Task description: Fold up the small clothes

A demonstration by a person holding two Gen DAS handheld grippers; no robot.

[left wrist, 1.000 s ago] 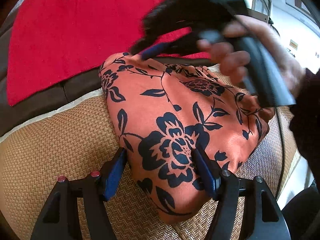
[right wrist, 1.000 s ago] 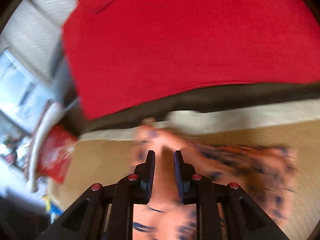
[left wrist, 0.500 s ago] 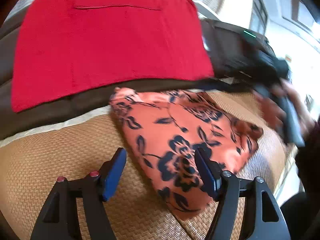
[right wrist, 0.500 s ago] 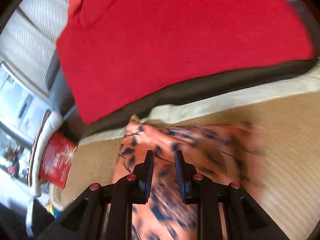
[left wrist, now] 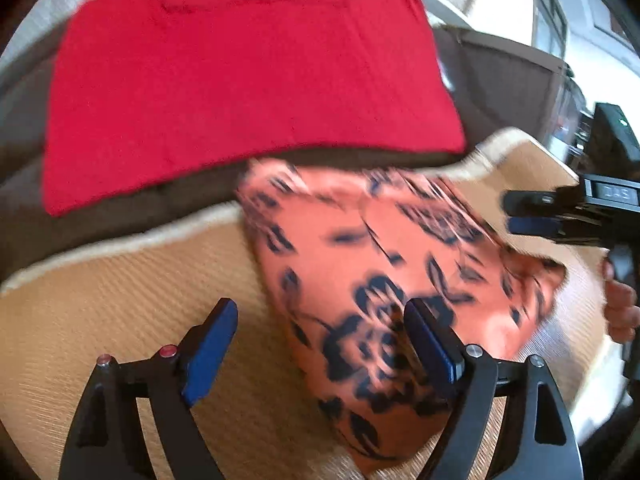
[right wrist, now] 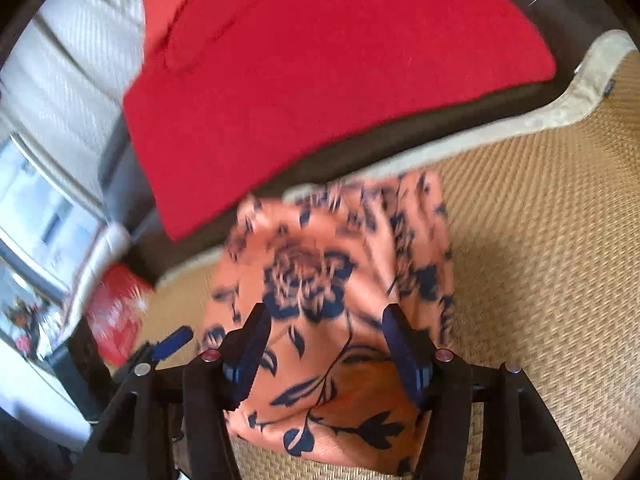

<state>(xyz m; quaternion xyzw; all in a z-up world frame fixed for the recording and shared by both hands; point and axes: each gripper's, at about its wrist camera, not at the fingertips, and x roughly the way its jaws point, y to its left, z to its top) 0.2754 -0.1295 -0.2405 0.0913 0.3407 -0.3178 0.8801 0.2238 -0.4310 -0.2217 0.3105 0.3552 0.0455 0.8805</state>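
The folded orange floral garment (left wrist: 384, 272) lies on the woven mat (left wrist: 120, 300), partly between the spread, empty fingers of the left gripper (left wrist: 320, 344). The right gripper (right wrist: 326, 348) is likewise released, its fingers straddling the cloth's near part.

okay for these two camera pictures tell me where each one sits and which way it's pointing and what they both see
Left wrist: sits on the left gripper, looking along its open blue-padded fingers over the orange floral cloth on the woven mat; the right gripper and the person's hand show at the right edge.
Right wrist: sits on the right gripper, looking down on the same cloth between its open fingers; the left gripper's blue tip shows at lower left.
Shared: the cloth, mat, and red cloth.
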